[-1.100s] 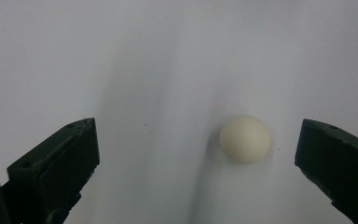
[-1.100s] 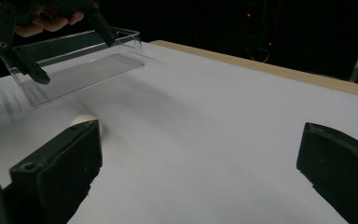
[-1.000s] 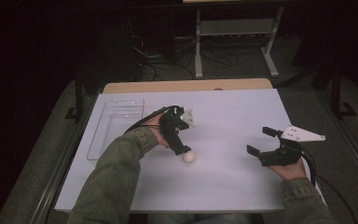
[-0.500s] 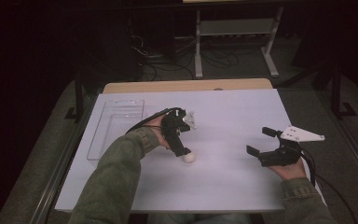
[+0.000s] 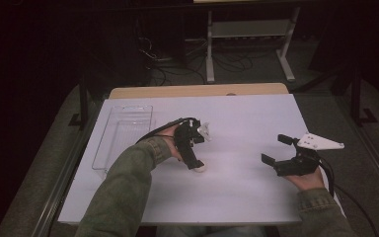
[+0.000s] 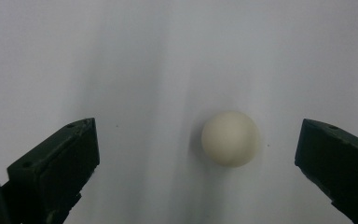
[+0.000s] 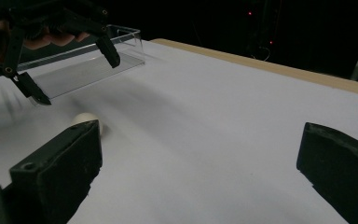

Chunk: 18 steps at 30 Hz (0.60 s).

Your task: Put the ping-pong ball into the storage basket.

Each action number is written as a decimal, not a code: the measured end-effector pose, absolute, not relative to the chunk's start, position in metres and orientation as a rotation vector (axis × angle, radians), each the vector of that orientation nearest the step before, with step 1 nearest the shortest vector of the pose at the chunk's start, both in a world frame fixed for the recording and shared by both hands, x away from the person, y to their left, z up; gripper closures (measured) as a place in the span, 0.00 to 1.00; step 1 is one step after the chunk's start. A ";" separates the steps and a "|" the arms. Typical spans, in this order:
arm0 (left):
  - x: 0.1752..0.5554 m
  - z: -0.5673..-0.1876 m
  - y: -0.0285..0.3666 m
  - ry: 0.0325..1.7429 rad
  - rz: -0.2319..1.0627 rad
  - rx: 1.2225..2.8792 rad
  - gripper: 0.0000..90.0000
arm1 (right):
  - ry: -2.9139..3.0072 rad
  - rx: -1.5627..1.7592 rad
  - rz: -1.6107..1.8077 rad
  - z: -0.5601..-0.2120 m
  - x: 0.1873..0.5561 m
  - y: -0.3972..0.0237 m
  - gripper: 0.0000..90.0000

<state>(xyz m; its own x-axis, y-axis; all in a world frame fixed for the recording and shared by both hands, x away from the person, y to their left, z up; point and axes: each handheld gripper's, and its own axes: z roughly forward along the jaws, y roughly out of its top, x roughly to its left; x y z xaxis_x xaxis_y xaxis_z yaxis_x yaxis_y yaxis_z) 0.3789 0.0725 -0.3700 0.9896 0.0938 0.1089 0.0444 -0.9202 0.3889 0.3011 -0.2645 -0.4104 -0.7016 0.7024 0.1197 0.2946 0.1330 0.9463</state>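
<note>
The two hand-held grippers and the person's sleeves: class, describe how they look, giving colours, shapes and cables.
Both the left gripper and the right gripper are black, with two blocky, flat-faced jaws. A black cable trails from the left one. The right one carries a pale grey three-cornered plate on top. Both arms wear olive-green sleeves.

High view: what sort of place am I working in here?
Probably a dim lab or workshop: a white-topped work table, loose cables on the floor and a metal-framed bench behind it.
</note>
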 end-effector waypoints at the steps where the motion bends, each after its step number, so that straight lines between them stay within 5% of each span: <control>1: 0.379 -0.371 0.072 0.095 0.172 2.745 0.00 | 2.063 0.966 1.591 -0.410 0.301 -0.265 0.00; 18: 0.376 -0.385 0.064 0.062 0.135 2.805 0.00 | 2.060 0.956 1.597 -0.410 0.300 -0.265 0.00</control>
